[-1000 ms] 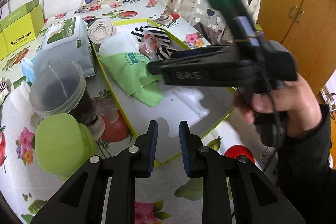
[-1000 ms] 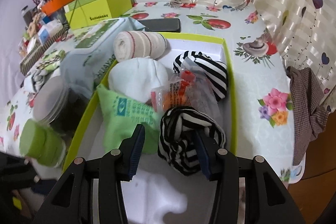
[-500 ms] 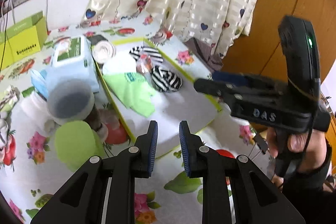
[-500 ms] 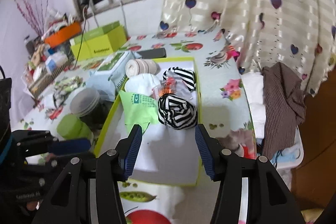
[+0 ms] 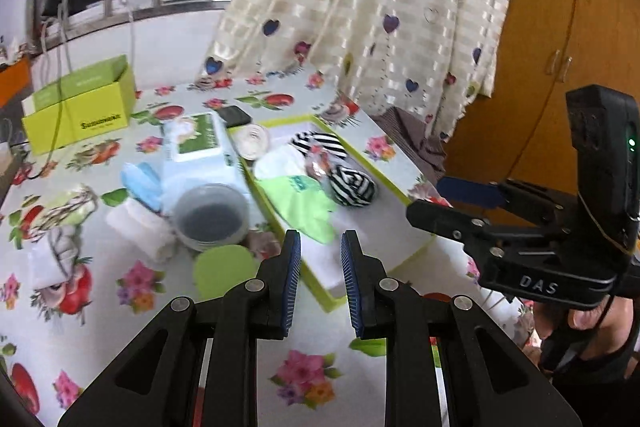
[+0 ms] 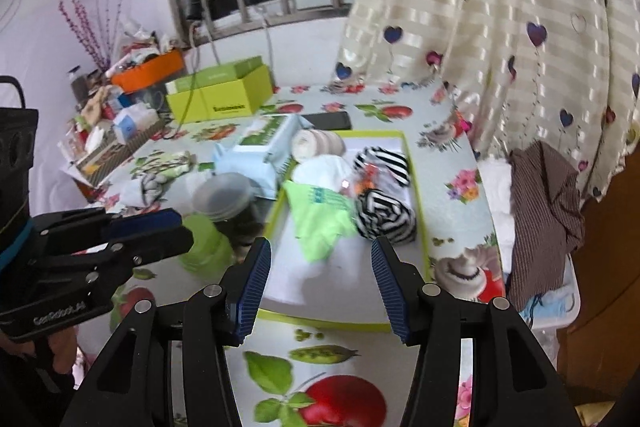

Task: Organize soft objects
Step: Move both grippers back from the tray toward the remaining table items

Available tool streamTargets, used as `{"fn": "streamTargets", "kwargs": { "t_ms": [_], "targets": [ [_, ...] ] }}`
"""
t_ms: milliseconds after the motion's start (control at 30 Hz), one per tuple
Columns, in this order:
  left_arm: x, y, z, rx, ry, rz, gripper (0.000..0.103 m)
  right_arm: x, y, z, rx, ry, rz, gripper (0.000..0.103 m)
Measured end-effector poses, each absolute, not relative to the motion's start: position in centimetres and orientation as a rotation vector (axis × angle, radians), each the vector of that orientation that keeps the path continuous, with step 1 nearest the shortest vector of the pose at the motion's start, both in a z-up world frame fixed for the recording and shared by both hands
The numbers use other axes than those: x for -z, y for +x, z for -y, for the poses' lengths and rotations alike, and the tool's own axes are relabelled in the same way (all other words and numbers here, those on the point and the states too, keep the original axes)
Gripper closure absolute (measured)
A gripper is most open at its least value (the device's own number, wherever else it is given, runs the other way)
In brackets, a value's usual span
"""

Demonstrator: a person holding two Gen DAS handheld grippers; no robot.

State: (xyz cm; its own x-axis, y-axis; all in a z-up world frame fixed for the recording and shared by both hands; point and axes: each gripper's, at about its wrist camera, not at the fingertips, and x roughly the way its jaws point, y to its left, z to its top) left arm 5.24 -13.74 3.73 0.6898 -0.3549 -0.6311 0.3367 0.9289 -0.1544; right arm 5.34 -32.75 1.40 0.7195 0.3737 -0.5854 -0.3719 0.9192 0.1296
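Several soft things lie in the lime-rimmed tray [image 6: 416, 187] on the flowered tablecloth [image 6: 460, 163]: a green cloth [image 6: 320, 215], a striped sock ball [image 6: 386, 213] near the tray's middle, a second striped bundle [image 6: 384, 163] behind it, a white roll [image 6: 320, 169], and a small crinkly packet [image 6: 362, 183] between the two striped ones. Outside the tray, to its left, sit a wipes pack [image 6: 260, 151], a clear tub [image 6: 224, 197] and a green lid [image 6: 204, 241]. I judge the cloth light and floppy, so it would sag unless pinched at a bunched fold. The sock ball looks springy and squashable; closing across its widest part should hold it without slipping. The packet probably crackles and slides, best taken by an edge. The right gripper [image 6: 320, 287] hangs above the tray's near end, tilted downward, jaws wide and empty. The left gripper [image 5: 320, 283] is over the tablecloth just before the tray's near corner, also angled down, jaws narrow with nothing between them.
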Motion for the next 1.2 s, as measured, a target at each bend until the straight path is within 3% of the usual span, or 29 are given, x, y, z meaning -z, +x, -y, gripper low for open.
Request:
{"fn": "streamTargets", "kwargs": {
  "t_ms": [1200],
  "targets": [
    [-0.7, 3.7, 0.8, 0.131, -0.13, -0.739, 0.081, -2.3, 4.8, 19.6, -0.669, -0.161, -0.645, 0.051]
  ]
}}
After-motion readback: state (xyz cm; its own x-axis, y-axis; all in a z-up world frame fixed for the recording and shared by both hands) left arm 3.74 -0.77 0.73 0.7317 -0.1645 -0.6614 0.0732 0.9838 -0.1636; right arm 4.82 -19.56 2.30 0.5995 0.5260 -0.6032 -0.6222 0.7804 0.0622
